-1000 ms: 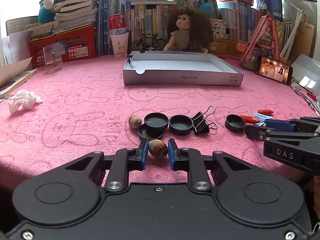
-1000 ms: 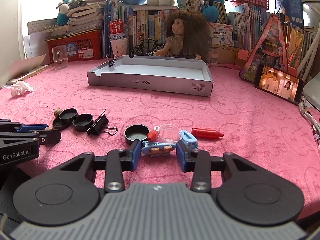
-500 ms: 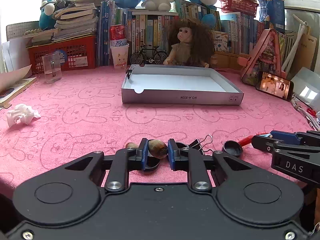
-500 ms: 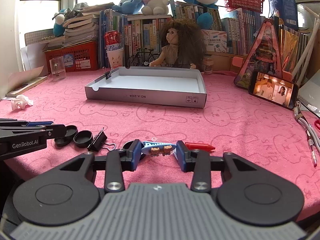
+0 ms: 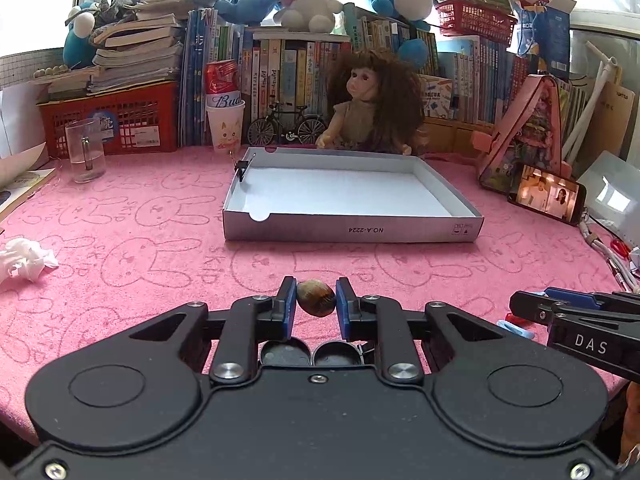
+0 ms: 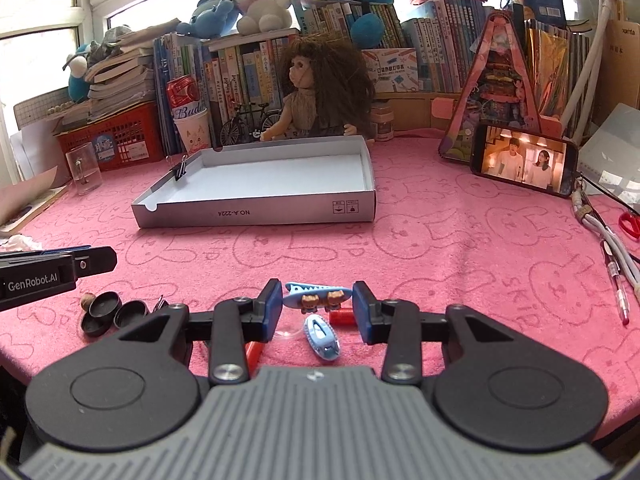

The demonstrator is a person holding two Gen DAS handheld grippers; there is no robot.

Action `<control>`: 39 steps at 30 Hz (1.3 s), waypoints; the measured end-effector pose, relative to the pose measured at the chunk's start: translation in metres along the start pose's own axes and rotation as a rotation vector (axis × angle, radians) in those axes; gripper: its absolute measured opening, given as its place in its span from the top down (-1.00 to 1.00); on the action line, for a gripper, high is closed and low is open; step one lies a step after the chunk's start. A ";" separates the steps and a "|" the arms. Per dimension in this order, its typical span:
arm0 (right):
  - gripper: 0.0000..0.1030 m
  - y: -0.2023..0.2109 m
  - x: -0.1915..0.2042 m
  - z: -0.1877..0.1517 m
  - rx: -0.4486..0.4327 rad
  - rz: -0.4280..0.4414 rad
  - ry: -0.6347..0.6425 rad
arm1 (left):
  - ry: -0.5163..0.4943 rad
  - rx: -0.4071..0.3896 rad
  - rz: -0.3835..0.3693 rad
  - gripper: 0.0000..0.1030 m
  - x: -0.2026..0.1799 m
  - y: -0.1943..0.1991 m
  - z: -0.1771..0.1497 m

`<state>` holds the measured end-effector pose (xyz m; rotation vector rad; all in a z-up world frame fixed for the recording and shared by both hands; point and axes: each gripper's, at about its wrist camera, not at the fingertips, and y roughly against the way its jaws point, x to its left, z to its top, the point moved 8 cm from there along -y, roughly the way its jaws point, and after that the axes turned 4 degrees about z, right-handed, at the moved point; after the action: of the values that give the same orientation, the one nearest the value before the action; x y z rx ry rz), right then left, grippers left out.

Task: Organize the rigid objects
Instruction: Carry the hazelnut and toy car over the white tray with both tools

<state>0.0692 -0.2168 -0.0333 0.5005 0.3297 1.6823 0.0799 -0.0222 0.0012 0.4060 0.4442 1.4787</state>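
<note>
My left gripper (image 5: 316, 303) is shut on a small brown nut (image 5: 316, 298), held above the pink cloth. My right gripper (image 6: 318, 299) is shut on a light blue hair clip (image 6: 318, 295) with two little bear figures, also lifted off the cloth. Ahead of both lies a shallow grey-white box lid (image 5: 348, 232) (image 6: 256, 216), its white floor bare, with a small black binder clip (image 5: 241, 168) (image 6: 181, 170) on its left wall. Below the right gripper lie another blue clip (image 6: 322, 336), red pieces (image 6: 340, 316), black round caps (image 6: 105, 305) and a second nut (image 6: 86, 301).
A glass mug (image 5: 85, 150) stands far left, crumpled tissue (image 5: 24, 258) at the left edge. A phone (image 6: 524, 160) leans at the right, with cables, a pen (image 6: 618, 292) and scissors near it. A doll (image 5: 368, 108), cup, toy bicycle, red basket and books line the back.
Both grippers have risen with their objects and moved toward the box lid; the caps and clips on the cloth have slid down under the fingers in both views.
</note>
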 end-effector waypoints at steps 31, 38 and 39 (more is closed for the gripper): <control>0.16 -0.073 -0.002 0.069 0.020 0.056 -0.066 | 0.053 0.054 -0.018 0.62 0.005 -0.090 0.065; 0.16 -0.106 -0.001 0.087 0.062 0.047 -0.045 | 0.064 0.094 -0.006 0.62 0.004 -0.131 0.085; 0.16 -0.111 -0.001 0.090 0.074 0.052 -0.048 | 0.068 0.103 -0.007 0.62 0.004 -0.137 0.087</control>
<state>0.2093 -0.2044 -0.0097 0.6083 0.3478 1.7103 0.2421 -0.0244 0.0045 0.4364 0.5776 1.4702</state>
